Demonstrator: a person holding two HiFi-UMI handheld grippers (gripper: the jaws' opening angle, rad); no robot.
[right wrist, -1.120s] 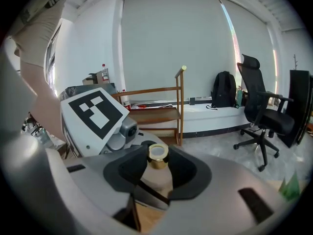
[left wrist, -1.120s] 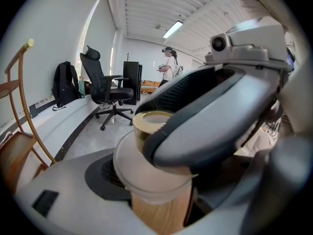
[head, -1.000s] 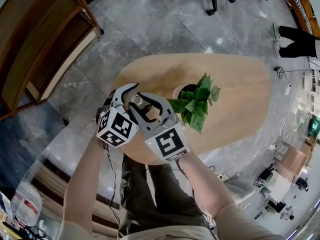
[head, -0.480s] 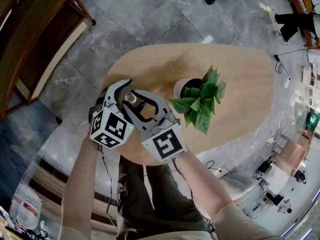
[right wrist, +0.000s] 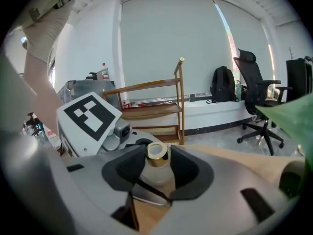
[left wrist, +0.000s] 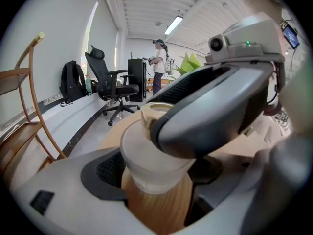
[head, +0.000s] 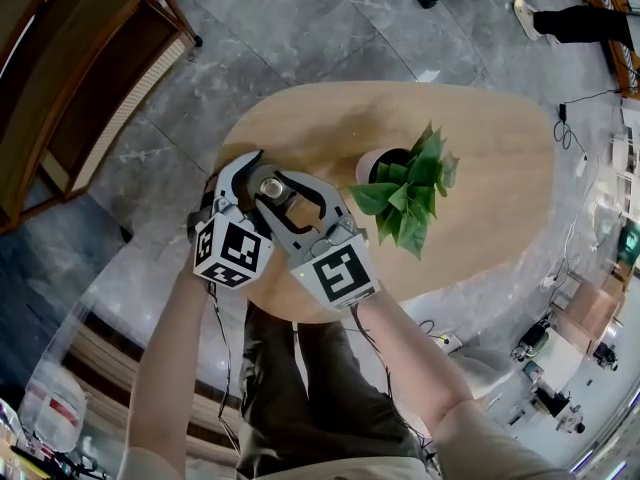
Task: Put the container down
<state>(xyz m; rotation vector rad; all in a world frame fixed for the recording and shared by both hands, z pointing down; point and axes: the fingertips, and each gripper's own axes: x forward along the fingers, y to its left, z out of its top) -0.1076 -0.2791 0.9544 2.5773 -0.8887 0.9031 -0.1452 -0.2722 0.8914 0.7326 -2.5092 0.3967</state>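
The container (head: 272,186) is a small frosted white jar with a gold neck, at the near left of the oval wooden table (head: 480,168). Both grippers meet around it. My left gripper (head: 262,180) is shut on its body, and in the left gripper view the jar (left wrist: 156,155) fills the space between the pads. My right gripper (head: 282,192) crosses from the right with its jaws opening. In the right gripper view the gold neck (right wrist: 157,151) stands between the right gripper (right wrist: 157,166) pads with thin gaps on both sides. Whether the jar's base rests on the table I cannot tell.
A leafy green plant (head: 408,193) in a white pot (head: 372,165) stands just right of the grippers. A wooden shelf unit (head: 80,78) is on the floor at the far left. An office chair (left wrist: 115,84) and a standing person (left wrist: 159,65) are farther off.
The grippers stay joined around the container at the same spot on the table. The right jaws stand slightly wider round its neck. The head view has shifted a little.
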